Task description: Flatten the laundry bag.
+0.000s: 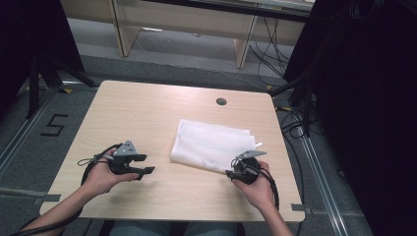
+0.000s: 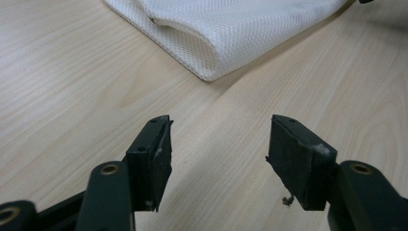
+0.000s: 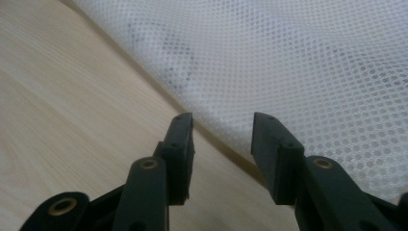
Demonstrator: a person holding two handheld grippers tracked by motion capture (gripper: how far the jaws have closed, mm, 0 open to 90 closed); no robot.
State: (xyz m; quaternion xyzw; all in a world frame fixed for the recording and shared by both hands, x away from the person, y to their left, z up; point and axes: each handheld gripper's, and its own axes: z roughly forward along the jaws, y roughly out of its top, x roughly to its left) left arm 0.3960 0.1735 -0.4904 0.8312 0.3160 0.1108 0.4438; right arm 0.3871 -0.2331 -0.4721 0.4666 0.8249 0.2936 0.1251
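From the high view you get the whole layout: the light wooden table (image 1: 147, 118) stands on a grey floor, with a small round grommet (image 1: 221, 102) near its far edge. That view alone gives you the table's outline and both of your hands at once.

The folded white mesh cloth (image 1: 209, 145) lies flat on the right half of the table, between the grommet and your right hand. In the left gripper view the cloth (image 2: 226, 33) shows its folded layers stacked at the near corner, which the high view is too coarse to give. In the right gripper view the cloth (image 3: 298, 62) is so close that you can read the weave of small holes and a faint grey marking under the top layer.

Your left gripper (image 1: 142, 164) sits over bare wood, well apart from the cloth's left edge. In its own view the left gripper (image 2: 219, 154) has its jaws wide apart with only tabletop between them.

Your right gripper (image 1: 236, 169) is at the cloth's near right corner. Its own view shows the right gripper (image 3: 222, 144) with jaws parted, straddling the cloth's edge where it meets the wood; the pads do not press on the fabric.
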